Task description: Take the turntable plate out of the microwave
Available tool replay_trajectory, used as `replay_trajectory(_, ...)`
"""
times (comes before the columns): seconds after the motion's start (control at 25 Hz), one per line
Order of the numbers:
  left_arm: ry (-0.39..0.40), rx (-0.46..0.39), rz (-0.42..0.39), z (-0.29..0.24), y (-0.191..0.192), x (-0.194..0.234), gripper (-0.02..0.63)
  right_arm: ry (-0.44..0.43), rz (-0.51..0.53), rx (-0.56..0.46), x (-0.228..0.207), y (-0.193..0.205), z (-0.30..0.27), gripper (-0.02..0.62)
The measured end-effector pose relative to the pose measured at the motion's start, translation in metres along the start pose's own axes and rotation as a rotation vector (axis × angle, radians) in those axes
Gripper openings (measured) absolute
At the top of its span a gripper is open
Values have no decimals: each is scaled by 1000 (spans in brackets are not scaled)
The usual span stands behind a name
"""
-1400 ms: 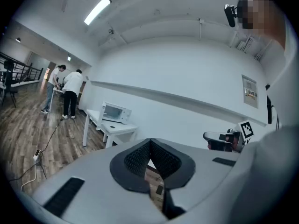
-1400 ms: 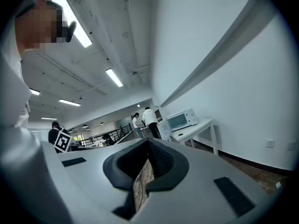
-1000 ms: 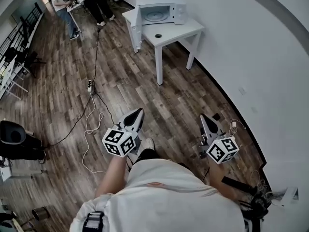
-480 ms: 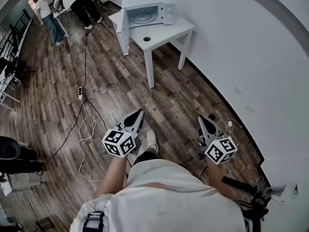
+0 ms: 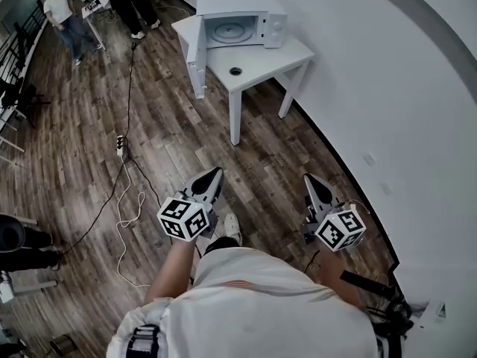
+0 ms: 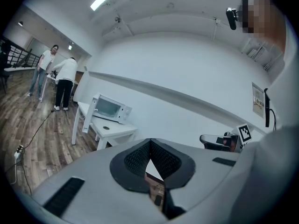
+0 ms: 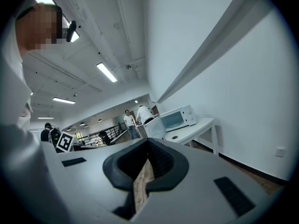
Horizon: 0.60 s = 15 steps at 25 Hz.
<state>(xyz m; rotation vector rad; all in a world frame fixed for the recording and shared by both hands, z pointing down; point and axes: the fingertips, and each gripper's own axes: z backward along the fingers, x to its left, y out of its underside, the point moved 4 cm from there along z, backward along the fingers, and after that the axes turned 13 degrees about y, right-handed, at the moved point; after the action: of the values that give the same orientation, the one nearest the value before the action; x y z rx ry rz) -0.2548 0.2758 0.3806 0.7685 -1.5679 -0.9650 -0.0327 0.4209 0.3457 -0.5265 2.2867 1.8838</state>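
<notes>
Head view, far left: two people point(image 5: 59, 10) stand by a desk at the room's far end, not part of this job. A white power strip w/ trailing cables point(image 5: 119, 146) lies on the dark wood-plank floor point(image 5: 67, 177).

Next comes the grey left gripper point(image 5: 215, 174). Its jaws are pressed together w/ nothing btwn them, and its own view shows the ribbed pads meeting. It's prob held low and level b/c nothing to work on is within reach.

Ahead, well apart from both grippers, the small white table point(image 5: 268, 62) stands near the wall. The white microwave oven point(image 5: 238, 6) sits on it, and its white door point(image 5: 195, 51) is swung wide to the left, so the cavity is open for access. The round glass turntable plate point(image 5: 229, 30) lies flat inside, untouched. A small dark ring-like item point(image 5: 235, 71) sits on the tabletop, too small to ID.

The grey right gripper point(image 5: 311, 181) is the same: jaws closed on each other, empty, aimed toward the table. At far right is the plain white wall point(image 5: 387, 88).

Hard to see are the plate's rim and whatever sits under it. The person's forearms are partly covered by the torso.
</notes>
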Motion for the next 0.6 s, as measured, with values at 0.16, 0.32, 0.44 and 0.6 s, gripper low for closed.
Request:
replay_trajectory(0.16,0,-17,-12,-15,-27,39,9,-9,14,7,5,-12,-47,3)
replay_trajectory(0.32,0,-45,-21,-23,-47,73,9,-10,39,6,12,-22,-84,3)
replay_trajectory(0.44,7,-42,-31,-27,-54,91,9,-3,60,-6,18,-31,-103,3)
replay_trajectory(0.6,15,-32,-44,-35,-59,107,9,-4,52,-1,22,-34,-122,3)
